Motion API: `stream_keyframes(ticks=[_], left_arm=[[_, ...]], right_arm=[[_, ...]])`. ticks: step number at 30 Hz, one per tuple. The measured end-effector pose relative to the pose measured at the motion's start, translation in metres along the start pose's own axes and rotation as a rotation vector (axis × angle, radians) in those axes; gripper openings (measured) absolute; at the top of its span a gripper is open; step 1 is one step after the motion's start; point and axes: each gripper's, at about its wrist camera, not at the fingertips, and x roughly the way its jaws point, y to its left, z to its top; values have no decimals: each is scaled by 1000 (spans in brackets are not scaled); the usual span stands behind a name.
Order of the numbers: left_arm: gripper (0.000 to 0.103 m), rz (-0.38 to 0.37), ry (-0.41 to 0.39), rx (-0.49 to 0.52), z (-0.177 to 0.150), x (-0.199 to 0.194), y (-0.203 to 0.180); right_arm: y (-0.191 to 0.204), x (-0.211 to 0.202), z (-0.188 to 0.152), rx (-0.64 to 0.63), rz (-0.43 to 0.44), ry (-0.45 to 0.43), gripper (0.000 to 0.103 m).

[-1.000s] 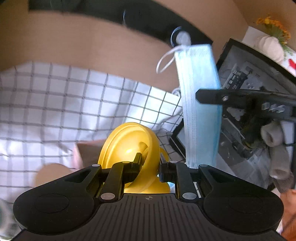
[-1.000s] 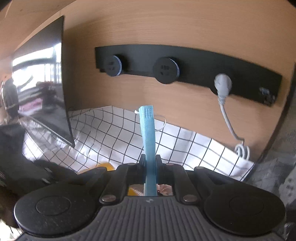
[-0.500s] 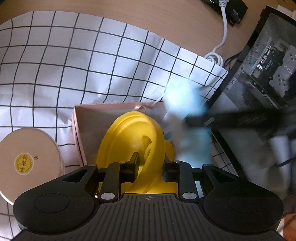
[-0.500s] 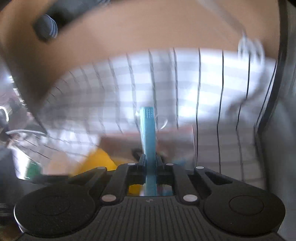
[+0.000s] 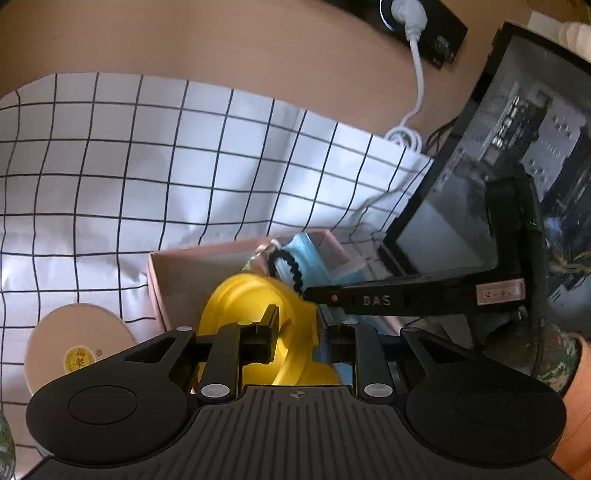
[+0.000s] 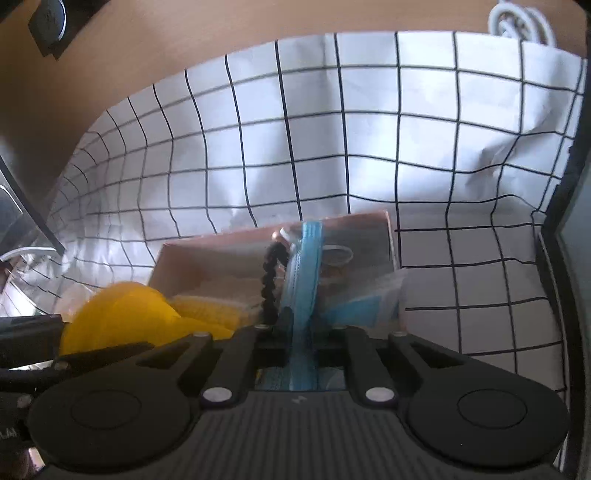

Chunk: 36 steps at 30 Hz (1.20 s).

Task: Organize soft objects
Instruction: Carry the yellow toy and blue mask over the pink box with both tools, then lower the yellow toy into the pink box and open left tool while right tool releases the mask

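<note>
Now: right tongs (image 6: 301, 332) clamped on blue mask (image 6: 304, 280), low over pink box (image 6: 258, 254) on gridded tabletop (image 6: 369, 147). Left tongs (image 5: 297, 325) pinching yellow soft toy (image 5: 255, 302) w/ box just beyond. Lower fully inside walls, then release; avoid snagging black hair tie (image 6: 271, 280).

White cloth with black grid lines (image 5: 207, 173) lying across the tan wooden surface (image 5: 221, 48); round tan lid with a yellow emblem (image 5: 75, 350) resting on the cloth at the left; black power strip (image 5: 439, 26) sitting at the far edge, a white plug and cable (image 5: 417, 74) running down from it to a coil; open computer case (image 5: 524, 147) standing at the right.
</note>
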Motion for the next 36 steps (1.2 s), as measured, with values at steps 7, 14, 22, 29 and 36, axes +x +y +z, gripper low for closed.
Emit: stream_keyframes(ticks=[7,14,22,29,36], left_arm=[[24,-68,-43,-42,3,-2,-5],[30,9,-9,-28,-1,8,6],[25,15,-55,-48,2,-13,4],[24,37,-52,-55,1,-24,10],[24,26,-36,-31,0,-23,10]], right_arm=[[0,-45,0,17,43,-104,46],[6,-56,-22,-27,-29,-136,38],[11,-23,-39,-60,-19,-70,11],[14,-3,-26,-69,-8,-77,9],[19,-24,-42,-48,-83,-81,15]])
